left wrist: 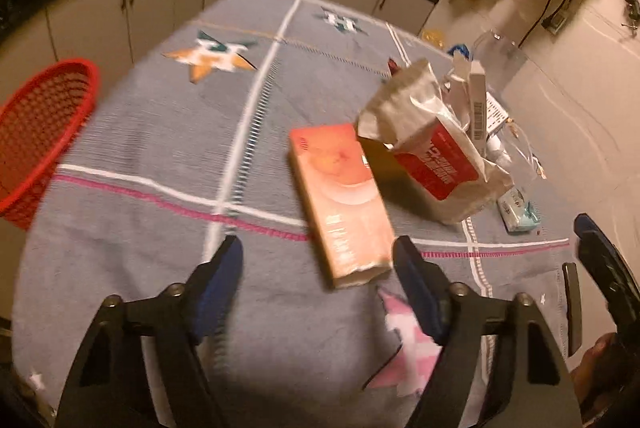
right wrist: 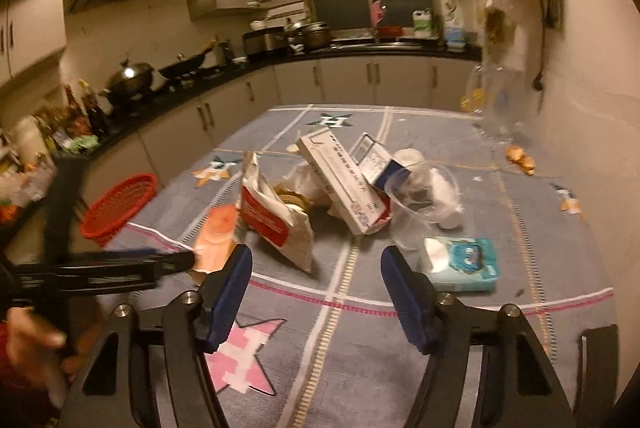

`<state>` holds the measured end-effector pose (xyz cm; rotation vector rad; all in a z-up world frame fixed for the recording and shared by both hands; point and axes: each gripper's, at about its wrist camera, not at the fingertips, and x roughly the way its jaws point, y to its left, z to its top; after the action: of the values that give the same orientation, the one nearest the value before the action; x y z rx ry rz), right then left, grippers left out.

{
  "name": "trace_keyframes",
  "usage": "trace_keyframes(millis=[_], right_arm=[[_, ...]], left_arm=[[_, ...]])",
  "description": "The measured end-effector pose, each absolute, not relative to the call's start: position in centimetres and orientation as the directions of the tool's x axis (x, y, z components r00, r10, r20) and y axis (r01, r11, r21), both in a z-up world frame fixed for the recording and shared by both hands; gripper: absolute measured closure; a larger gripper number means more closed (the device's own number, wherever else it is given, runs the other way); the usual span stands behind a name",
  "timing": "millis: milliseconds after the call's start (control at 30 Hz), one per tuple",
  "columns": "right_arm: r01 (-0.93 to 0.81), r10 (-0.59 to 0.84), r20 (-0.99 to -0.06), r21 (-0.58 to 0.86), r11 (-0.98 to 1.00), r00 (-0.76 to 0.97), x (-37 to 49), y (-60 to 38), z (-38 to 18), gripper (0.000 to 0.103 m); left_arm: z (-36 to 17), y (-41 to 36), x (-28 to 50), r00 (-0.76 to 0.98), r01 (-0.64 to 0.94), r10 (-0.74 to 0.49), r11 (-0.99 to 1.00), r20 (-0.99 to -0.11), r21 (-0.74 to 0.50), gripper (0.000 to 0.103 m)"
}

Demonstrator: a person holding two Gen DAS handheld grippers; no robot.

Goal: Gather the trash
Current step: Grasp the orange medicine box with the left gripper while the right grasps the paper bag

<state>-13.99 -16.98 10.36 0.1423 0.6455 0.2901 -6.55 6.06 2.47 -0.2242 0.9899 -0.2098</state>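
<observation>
Trash (right wrist: pixel 344 188) heaped on cloth (right wrist: pixel 520 308) | red basket (left wrist: pixel 36 132) at edge | left tool (left wrist: pixel 316 268) spread, empty | right tool (right wrist: pixel 316 268) spread, empty

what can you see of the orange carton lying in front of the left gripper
The orange carton is a long, flat-sided box, apparently printed cardboard, with a pale round graphic. It lies flat on the grey tablecloth, its near end crumpled. Its far end sits by the torn paper bag; contact is unclear. Neither gripper touches it.
</observation>
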Motion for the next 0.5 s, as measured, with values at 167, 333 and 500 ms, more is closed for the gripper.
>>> trace_keyframes(millis=[167,333,500], right_arm=[[-0.238,0.339,-0.557,0.248,0.939,0.758,-13.5,-17.7,10.7,0.034],[-0.242,0.363,-0.553,0.282,0.928,0.75,-12.7,-18.3,10.5,0.034],[-0.265,0.388,-0.56,0.29,0.919,0.732,-11.8,-18.2,10.6,0.034]], left_arm=[[1.8,4.8,-4.5,0.503,0.068,-0.282,0.955,-0.817,-0.288,0.031],[1.3,2.6,-3.3,0.505,0.086,-0.224,0.974,-0.834,-0.209,0.027],[1.1,1.7,-3.1,0.528,0.091,-0.128,0.991,-0.84,-0.094,0.048]])
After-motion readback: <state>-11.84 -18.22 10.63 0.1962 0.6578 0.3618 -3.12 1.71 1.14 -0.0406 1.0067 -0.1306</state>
